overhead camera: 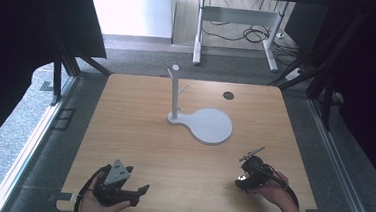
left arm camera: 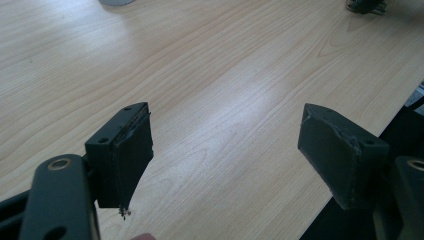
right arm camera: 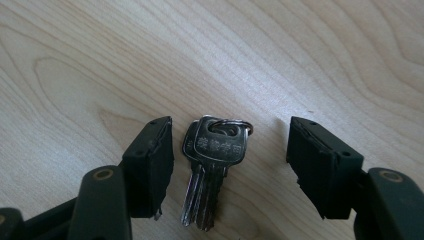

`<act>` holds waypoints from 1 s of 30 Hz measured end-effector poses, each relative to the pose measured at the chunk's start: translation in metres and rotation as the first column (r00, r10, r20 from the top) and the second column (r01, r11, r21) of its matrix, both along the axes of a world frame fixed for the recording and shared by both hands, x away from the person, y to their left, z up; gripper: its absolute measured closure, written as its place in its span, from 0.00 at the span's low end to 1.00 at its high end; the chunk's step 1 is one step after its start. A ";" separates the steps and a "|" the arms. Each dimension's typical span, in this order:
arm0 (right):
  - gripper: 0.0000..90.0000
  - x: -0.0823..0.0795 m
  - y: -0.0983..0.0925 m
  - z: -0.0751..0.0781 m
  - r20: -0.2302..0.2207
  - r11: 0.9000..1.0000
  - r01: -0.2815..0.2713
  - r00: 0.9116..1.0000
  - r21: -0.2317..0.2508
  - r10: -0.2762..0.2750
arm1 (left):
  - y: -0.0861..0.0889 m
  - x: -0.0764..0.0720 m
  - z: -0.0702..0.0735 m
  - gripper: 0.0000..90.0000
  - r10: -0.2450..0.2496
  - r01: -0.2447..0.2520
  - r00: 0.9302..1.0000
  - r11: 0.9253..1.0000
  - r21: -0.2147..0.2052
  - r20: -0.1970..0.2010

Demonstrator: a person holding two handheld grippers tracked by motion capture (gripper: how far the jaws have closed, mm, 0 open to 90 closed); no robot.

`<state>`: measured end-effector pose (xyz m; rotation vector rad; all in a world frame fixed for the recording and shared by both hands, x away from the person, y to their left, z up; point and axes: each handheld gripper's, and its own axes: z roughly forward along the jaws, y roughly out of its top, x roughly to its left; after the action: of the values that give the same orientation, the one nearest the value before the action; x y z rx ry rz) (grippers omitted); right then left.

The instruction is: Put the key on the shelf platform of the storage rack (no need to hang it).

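Keys (right arm camera: 212, 167) are what we're going after: two silver ones stacked on a small ring, lying flat on the table (overhead camera: 139, 132). In the right gripper view they sit between the two black jaws, closer to the one on the view's left, and neither pad touches them. So our right gripper (right arm camera: 230, 165) is partly open, straddling the keys with nothing gripped. The top key has some stamped characters on its head, too small for us to read properly. The ring end points away from the camera, blades toward it.

Using the white stand (overhead camera: 202, 119) as the landmark: it's a thin post with little pegs on a round flat base, sitting about mid-table. From the high view, the right gripper (overhead camera: 247, 183) is well apart from that stand, toward our edge and off to the right, with our hand wrapped round it. The keys themselves are hidden under it from up there.

Our left gripper (overhead camera: 120, 181) is also well away from the stand, near our edge on the left. Its own view shows the jaws standing wide apart over bare wood, left gripper (left arm camera: 225, 150) holding nothing.

Beyond the stand, to its right, there's a small dark round spot (overhead camera: 228, 95) on the table.
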<state>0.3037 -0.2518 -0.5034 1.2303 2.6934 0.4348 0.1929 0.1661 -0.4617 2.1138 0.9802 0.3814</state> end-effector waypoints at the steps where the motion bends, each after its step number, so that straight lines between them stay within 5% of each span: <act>1: 0.41 0.000 0.000 -0.001 -0.002 1.000 -0.002 1.000 -0.003 0.002 | 0.000 0.000 0.000 0.25 0.000 0.000 1.000 1.000 0.001 -0.001; 19: 0.70 0.002 -0.003 0.002 -0.026 1.000 0.007 1.000 0.000 -0.007 | 0.000 0.001 -0.001 0.25 -0.001 0.001 1.000 1.000 0.003 -0.003; 30: 0.74 0.002 -0.003 0.002 -0.033 1.000 0.011 0.999 -0.001 -0.011 | 0.000 0.001 -0.001 0.25 0.002 -0.002 1.000 1.000 0.004 -0.005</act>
<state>0.3058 -0.2547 -0.5010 1.2618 2.7128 0.4157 0.1936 0.1659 -0.4632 2.1183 0.9850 0.3798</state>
